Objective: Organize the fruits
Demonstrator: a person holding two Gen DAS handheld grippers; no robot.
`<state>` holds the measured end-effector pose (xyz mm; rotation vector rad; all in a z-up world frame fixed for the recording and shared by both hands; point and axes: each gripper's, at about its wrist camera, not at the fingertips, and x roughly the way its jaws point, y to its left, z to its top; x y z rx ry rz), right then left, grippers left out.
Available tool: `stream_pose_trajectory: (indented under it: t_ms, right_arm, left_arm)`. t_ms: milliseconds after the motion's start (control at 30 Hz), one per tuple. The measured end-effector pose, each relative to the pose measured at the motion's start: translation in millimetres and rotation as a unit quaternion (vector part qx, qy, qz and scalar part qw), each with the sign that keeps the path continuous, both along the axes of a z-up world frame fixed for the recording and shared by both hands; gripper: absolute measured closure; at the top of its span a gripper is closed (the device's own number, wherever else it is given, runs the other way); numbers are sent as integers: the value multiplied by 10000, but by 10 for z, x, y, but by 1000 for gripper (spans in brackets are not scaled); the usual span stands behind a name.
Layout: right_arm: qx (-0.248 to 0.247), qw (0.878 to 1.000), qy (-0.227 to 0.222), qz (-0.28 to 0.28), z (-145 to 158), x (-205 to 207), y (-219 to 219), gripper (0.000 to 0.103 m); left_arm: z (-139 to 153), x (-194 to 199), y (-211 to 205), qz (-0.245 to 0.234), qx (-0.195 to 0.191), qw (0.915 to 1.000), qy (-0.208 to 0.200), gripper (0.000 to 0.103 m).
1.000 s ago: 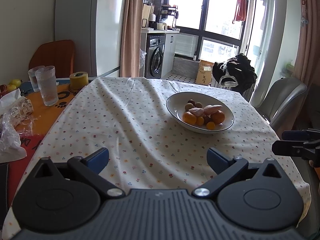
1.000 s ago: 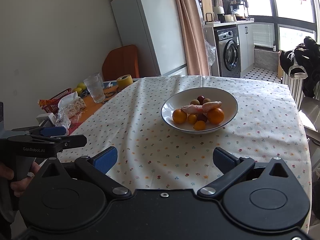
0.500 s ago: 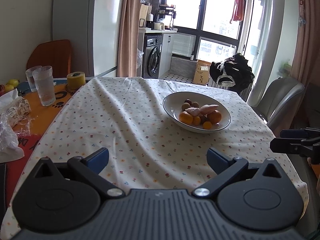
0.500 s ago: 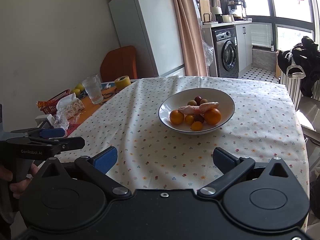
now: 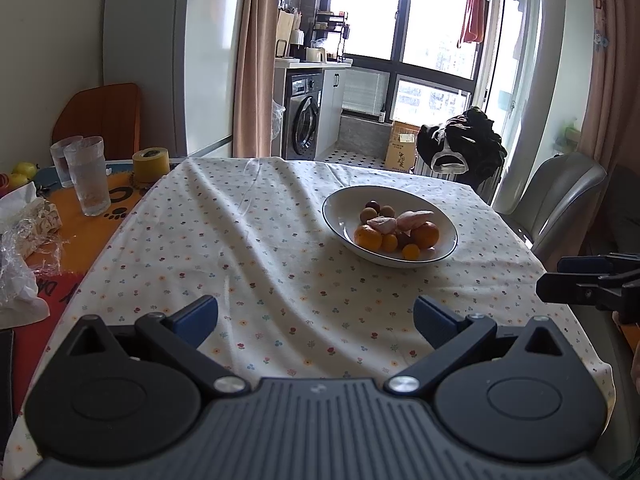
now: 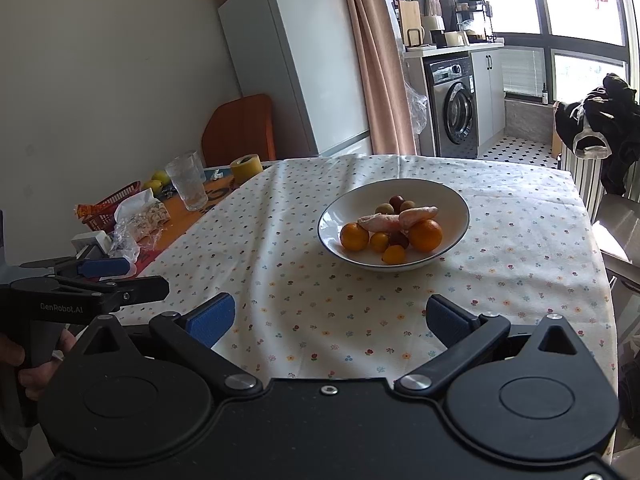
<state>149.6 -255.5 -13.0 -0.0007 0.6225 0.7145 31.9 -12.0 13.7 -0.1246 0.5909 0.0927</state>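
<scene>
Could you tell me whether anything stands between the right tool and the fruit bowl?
Nothing visible does. The right tool is open and empty, and only bare flowered tablecloth lies between it and the bowl of fruit.

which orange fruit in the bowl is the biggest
The orange at the right of the pile in the bowl, beside the pink pieces; the other orange fruits are smaller.

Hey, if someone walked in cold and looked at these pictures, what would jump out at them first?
Most likely the white bowl of fruit in the middle of the flower-print tablecloth, with two big oranges among smaller fruit. Next, the open left hand-held gripper and open right hand-held gripper, both held short of the bowl and gripping nothing. Clutter sits at the table's left end: drinking glasses and a yellow tape roll.
</scene>
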Motion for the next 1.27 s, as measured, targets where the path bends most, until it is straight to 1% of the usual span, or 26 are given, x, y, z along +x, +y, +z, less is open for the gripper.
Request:
stream_pose_trajectory:
  t_ms: [533, 767, 1267]
  right_arm:
    - [9, 10000, 8, 46, 12, -2, 20, 0]
    - [3, 10000, 36, 46, -3, 5, 20, 0]
    - [10, 10000, 75, 26, -40, 22, 14, 0]
  left_arm:
    - [14, -15, 21, 33, -13, 10000, -26, 0]
    - [-7, -3, 24, 14, -34, 10000, 14, 0]
    - [-7, -3, -36, -88, 17, 10000, -42, 0]
